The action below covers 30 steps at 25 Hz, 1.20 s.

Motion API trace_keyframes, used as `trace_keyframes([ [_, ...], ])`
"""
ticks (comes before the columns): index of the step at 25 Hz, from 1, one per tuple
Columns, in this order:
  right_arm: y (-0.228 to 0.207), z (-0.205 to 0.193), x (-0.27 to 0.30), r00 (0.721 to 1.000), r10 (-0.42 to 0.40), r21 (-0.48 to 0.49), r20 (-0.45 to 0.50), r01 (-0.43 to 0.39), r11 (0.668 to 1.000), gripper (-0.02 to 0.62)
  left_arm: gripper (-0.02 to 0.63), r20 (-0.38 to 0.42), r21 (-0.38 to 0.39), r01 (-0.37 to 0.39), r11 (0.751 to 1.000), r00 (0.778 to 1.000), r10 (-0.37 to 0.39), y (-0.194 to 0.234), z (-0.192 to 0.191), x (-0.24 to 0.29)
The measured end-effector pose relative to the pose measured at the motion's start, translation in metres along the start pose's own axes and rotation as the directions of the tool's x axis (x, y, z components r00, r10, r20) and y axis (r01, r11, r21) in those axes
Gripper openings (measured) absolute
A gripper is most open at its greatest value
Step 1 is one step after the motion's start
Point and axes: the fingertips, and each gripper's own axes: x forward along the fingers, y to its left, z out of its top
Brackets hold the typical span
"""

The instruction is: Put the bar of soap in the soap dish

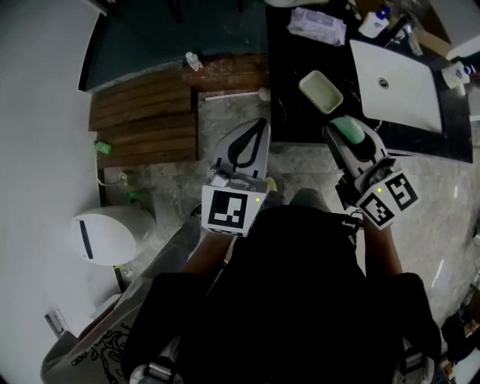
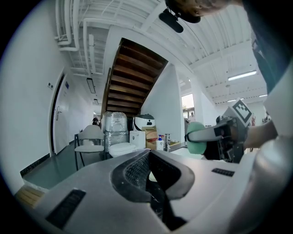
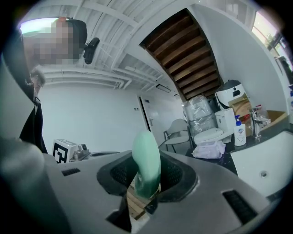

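Observation:
The pale green bar of soap (image 1: 348, 128) stands on edge between the jaws of my right gripper (image 1: 343, 133), which is shut on it. In the right gripper view the soap (image 3: 147, 163) rises upright from the jaws. The empty soap dish (image 1: 321, 91), pale yellow-green and rectangular, lies on the black counter (image 1: 289, 97) just ahead and left of the soap. My left gripper (image 1: 260, 125) hovers over the floor left of the counter, shut on nothing. The left gripper view shows the held soap (image 2: 197, 136) off to the right.
A white basin (image 1: 397, 86) is set in the counter right of the dish. A tissue pack (image 1: 317, 25) and a pump bottle (image 1: 373, 22) lie at the counter's back. Wooden steps (image 1: 142, 112) sit to the left, and a white bin-like object (image 1: 105, 234) stands near left.

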Motion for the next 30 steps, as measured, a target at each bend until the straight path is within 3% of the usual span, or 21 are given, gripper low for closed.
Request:
trace_keyframes([
  [9, -0.031, 0.014, 0.002, 1.0, -0.029, -0.005, 0.001, 0.029, 1.0, 0.121, 0.003, -0.018, -0.008, 0.005, 1.0, 1.0, -0.005, 0.005, 0.003, 0.026],
  [30, -0.109, 0.036, 0.024, 0.999, 0.045, -0.03, -0.024, -0.046, 0.999, 0.121, 0.003, -0.028, 0.014, -0.085, 0.996, 0.996, 0.085, 0.004, 0.014, 0.09],
])
